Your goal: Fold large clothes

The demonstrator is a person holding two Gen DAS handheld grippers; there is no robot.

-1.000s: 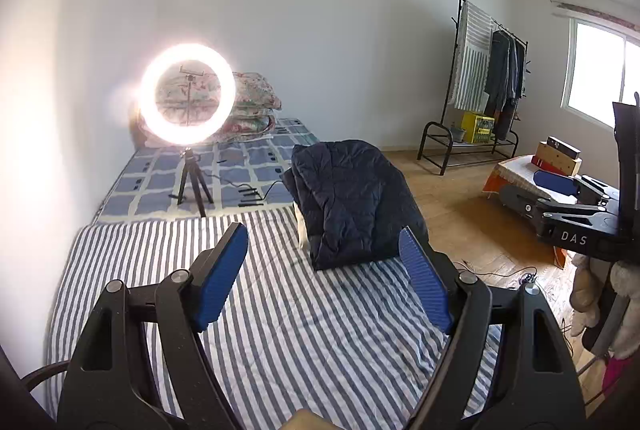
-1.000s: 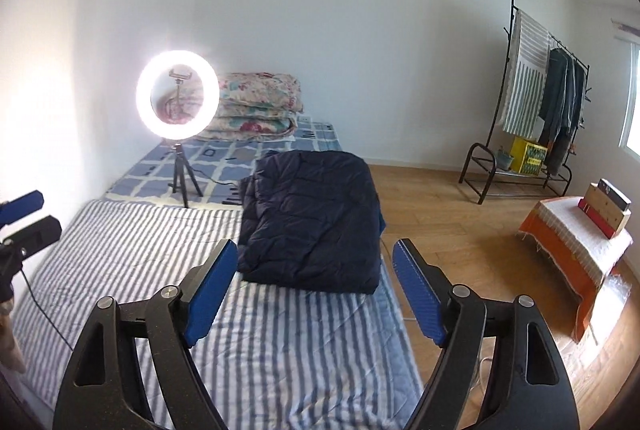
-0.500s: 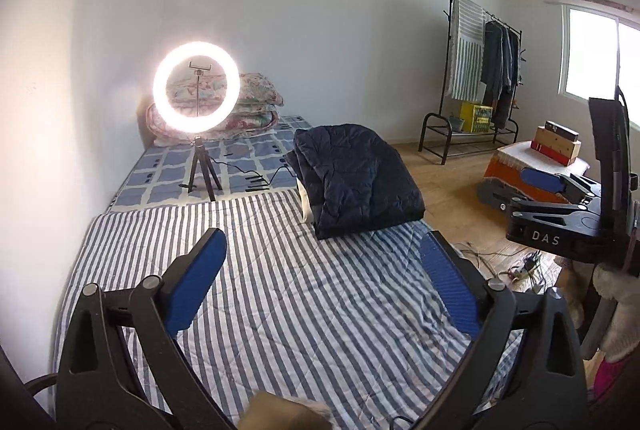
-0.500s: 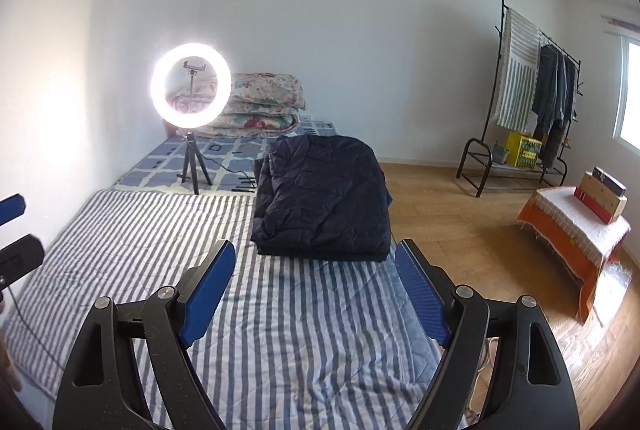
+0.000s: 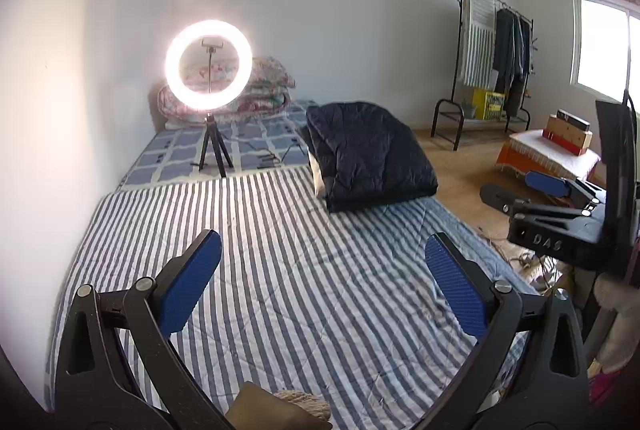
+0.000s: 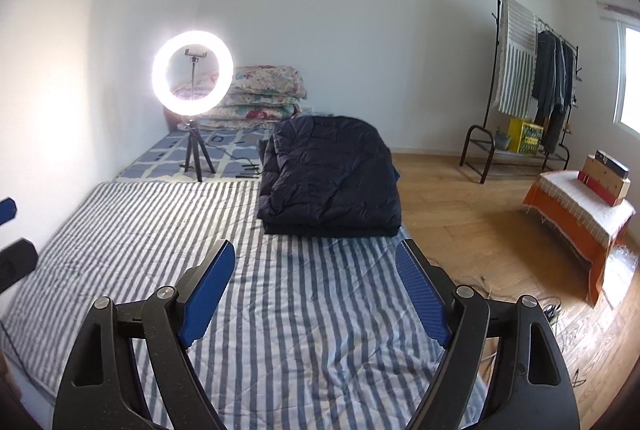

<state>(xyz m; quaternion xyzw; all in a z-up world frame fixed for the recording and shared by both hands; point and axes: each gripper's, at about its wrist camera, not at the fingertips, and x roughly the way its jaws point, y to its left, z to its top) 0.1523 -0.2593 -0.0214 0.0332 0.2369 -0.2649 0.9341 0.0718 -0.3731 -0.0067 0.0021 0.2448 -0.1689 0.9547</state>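
At centre frame in both wrist views lies the dark quilted garment (image 5: 370, 156), already folded into a thick rectangular bundle on the far end of the striped mattress cover (image 5: 280, 270), its right edge at the mattress side next to the wooden floor (image 6: 460, 198). No gripper touches it.

Left gripper (image 5: 322, 290): jaws spread wide with only striped cover showing between the blue pads — wider than a second ago, and the widening has now levelled off. Right gripper (image 6: 316, 294): jaws apart, nothing between them, spread about as before.

Changes over the last second: both views have sunk toward the mattress, and the bundle sits higher and further off in frame. In the left view the right gripper shows at the right edge, now lower in frame.

Reading — the bundle looks finished and released; both hands appear to be backing off empty, so this fold is likely complete.

Surroundings: lit ring light (image 5: 209, 65) on a tripod at upper left, stacked floral bedding (image 6: 264, 94) behind it, clothes rack (image 6: 528, 82) at upper right.
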